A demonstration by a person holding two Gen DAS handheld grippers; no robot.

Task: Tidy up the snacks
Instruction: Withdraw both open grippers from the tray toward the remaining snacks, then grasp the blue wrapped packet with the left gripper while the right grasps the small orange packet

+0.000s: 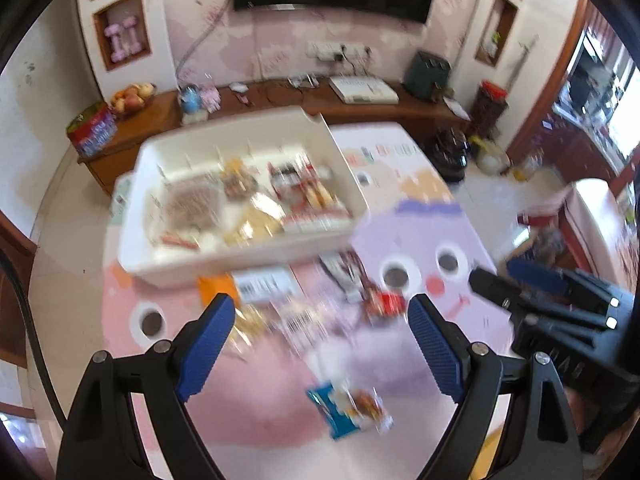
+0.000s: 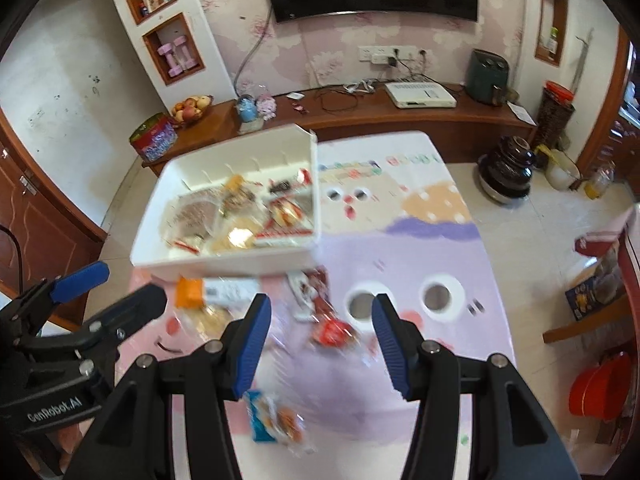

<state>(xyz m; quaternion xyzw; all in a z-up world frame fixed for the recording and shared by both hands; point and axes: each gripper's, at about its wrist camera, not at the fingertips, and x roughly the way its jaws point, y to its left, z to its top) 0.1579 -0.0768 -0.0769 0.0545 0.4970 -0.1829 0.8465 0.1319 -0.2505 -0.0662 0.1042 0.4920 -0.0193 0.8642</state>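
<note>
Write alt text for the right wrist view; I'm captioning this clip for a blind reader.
Open right tongs hover empty above loose snack packets on a pastel play mat: a blue packet nearest, a red one beyond. A white bin of snacks sits behind; the left tongs show at left.

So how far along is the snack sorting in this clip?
Partly done. The white bin already holds several packets. Nothing is in hand: the left gripper and right gripper are both open over the mat with nothing gripped. Still loose on the mat: a blue packet, a red packet, an orange-and-white packet by the bin and a few more, blurred.
</note>
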